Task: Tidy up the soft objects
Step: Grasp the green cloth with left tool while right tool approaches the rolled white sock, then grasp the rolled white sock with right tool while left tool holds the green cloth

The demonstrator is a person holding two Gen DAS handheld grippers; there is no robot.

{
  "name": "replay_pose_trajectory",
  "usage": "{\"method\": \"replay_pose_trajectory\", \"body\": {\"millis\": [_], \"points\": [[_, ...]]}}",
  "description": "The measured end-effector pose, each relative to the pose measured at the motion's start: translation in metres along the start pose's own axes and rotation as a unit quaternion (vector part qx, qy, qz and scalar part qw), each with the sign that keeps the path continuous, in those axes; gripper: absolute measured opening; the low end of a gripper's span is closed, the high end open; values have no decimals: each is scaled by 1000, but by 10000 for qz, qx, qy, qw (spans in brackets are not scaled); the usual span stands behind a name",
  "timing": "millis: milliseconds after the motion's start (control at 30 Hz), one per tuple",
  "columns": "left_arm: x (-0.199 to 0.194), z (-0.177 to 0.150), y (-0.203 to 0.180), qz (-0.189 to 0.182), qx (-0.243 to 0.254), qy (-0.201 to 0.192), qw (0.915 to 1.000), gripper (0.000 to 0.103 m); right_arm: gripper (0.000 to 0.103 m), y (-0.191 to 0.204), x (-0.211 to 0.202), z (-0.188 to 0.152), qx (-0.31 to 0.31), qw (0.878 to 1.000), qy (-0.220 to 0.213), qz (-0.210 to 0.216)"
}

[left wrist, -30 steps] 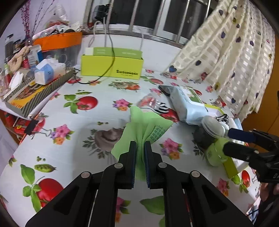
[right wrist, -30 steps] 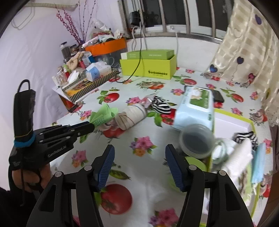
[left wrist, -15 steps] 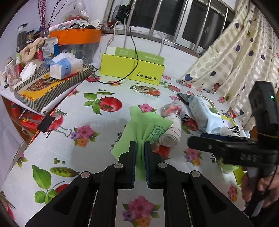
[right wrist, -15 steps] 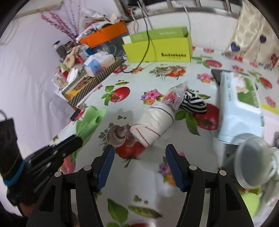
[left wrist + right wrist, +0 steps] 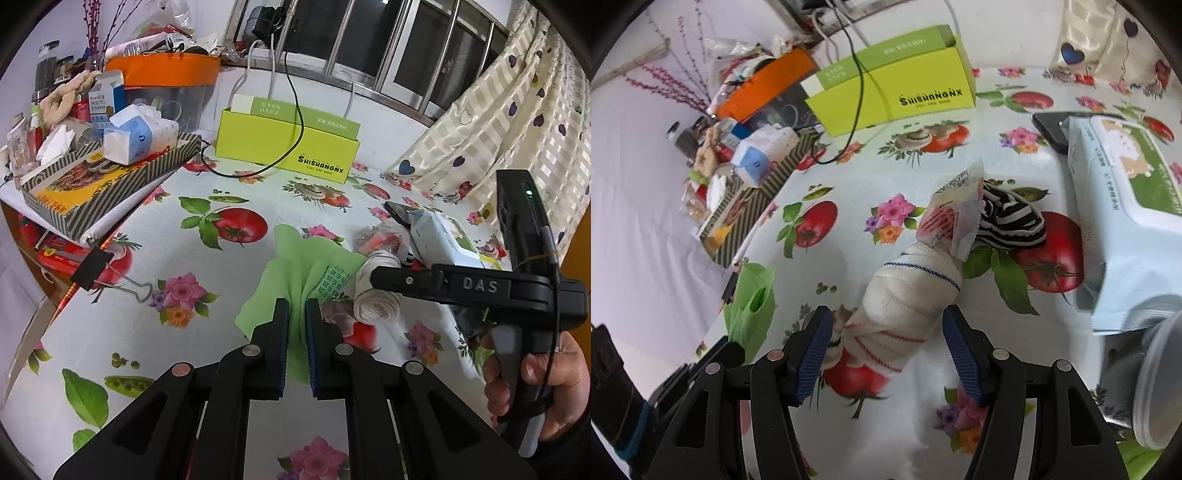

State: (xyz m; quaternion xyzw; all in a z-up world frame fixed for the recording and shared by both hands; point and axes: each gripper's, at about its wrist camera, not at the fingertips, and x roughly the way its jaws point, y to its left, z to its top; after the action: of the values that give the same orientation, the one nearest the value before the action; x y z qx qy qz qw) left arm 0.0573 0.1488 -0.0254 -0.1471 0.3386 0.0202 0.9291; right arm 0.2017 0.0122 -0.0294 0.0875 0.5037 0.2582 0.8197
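left gripper (image 5: 296, 325): pads pressed together on a bunched green cloth (image 5: 306, 266), which fans out ahead of the fingertips; pinching it at one gathered edge likely keeps it compact for carrying. right gripper (image 5: 886, 343): jaws spread wide, straddling the near end of a rolled white cloth (image 5: 908, 306) with red and blue stripes lying on the tablecloth (image 5: 849, 236); no firm contact visible, so this reads as lining up for a grasp across the roll's width. beyond the roll, touching its far end: a crinkled packet (image 5: 951, 218) with red print, unreadable, and a black-and-white striped sock (image 5: 1012, 221). right of that, a wet-wipe pack (image 5: 1123, 206). far ahead, a lime box (image 5: 897, 92) reads "suishangnx". the right gripper body in the left view reads "das".
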Motion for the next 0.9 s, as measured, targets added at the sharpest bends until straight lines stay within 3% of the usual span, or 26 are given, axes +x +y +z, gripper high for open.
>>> {"method": "replay_pose_trajectory", "body": {"millis": [133,267,500,900], "points": [[4,0,0,-15,-11,47,10000,9,62,-6,10,3,200,9998,59,57],[6,-2,-1,-19,-2,87,10000,9,43,-6,7,2,46,10000,-5,69],[-1,-4,-8,-26,21,73,10000,9,40,8,-1,-8,-483,9988,-57,-84],[-30,-3,-35,-84,163,-105,9998,9,40,33,-70,-45,-1295,9888,-667,-335]]}}
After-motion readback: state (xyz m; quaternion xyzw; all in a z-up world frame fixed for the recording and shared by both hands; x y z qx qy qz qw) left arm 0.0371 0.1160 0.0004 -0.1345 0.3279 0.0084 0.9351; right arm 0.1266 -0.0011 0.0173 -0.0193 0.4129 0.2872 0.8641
